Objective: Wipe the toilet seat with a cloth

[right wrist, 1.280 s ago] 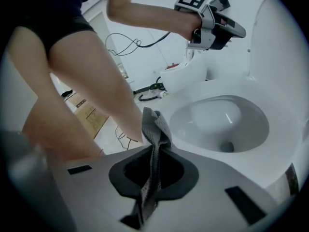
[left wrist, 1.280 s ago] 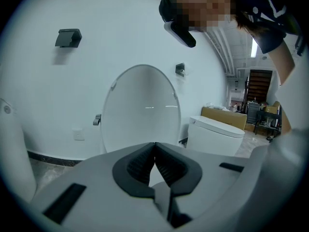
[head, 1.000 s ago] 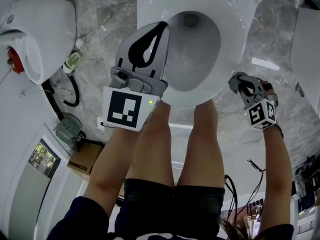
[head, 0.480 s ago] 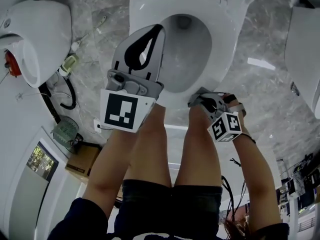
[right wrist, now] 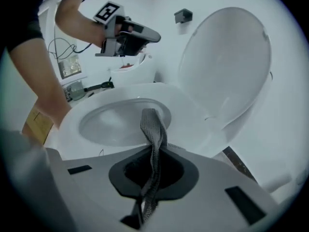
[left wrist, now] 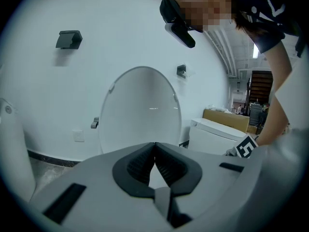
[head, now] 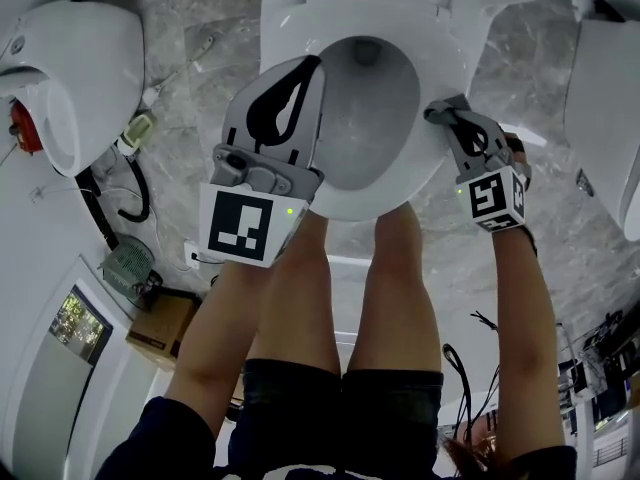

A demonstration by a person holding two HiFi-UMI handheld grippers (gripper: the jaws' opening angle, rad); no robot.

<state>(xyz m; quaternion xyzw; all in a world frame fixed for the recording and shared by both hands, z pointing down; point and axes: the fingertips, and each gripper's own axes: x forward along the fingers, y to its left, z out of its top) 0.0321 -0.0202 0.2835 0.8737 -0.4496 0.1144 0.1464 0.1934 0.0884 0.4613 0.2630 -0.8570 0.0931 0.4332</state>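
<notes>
Since half a second ago the right gripper point(head: 447, 116) has swung from the seat's front, at 6 o'clock in the head view, round to its 3 o'clock side. Its jaws are clamped on a grey cloth point(right wrist: 153, 129), whose free end lies on the toilet seat point(right wrist: 190, 117) at the bowl's edge. The left gripper point(head: 298, 73) hangs over the seat's 9 o'clock side, jaws closed together with nothing between them. Beyond the seat, the lid point(right wrist: 227, 62) stands raised.
</notes>
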